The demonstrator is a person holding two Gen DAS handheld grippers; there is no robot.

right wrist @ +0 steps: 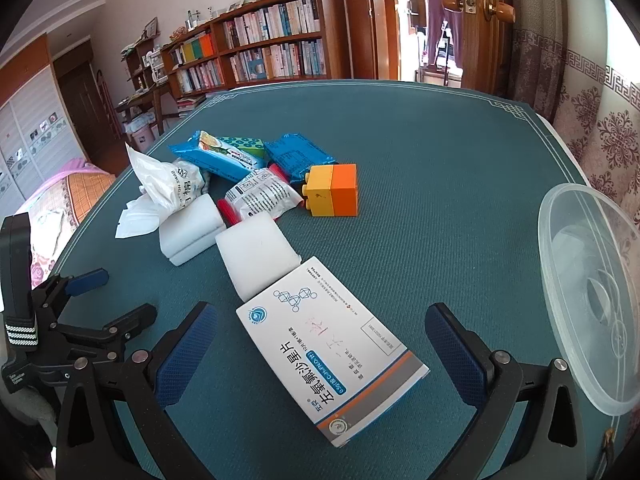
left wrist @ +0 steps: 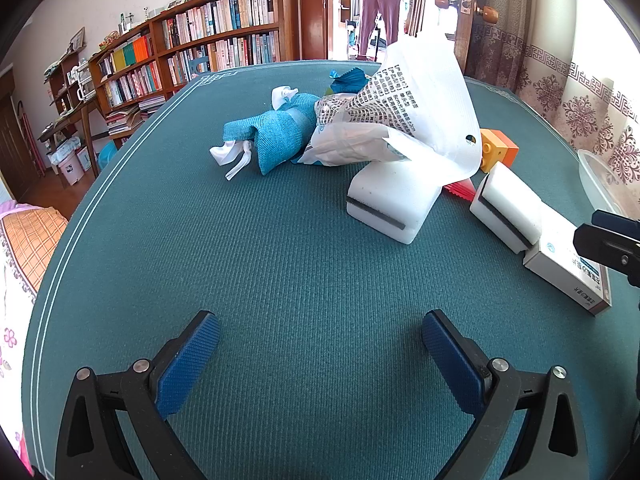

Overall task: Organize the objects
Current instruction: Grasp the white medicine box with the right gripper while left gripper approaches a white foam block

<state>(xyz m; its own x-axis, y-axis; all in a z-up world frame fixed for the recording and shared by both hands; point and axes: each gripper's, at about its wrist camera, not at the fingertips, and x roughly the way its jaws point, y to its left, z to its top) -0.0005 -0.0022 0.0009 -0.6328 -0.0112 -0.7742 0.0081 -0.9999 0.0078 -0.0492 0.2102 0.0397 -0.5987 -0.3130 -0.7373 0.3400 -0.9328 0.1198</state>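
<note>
Right gripper (right wrist: 320,344), fingers spread, straddles the medicine box (right wrist: 332,350) beside the clear plastic container (right wrist: 560,240); squaring before closing looks wise, left gripper (left wrist: 320,350) idling spread.

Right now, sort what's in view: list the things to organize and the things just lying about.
To organize: medicine box, white sponges, yellow-orange block, blue snack packs, teal cloth, printed plastic bags, clear plastic container.

Lying about: bookshelf, hanging trousers, door.
</note>
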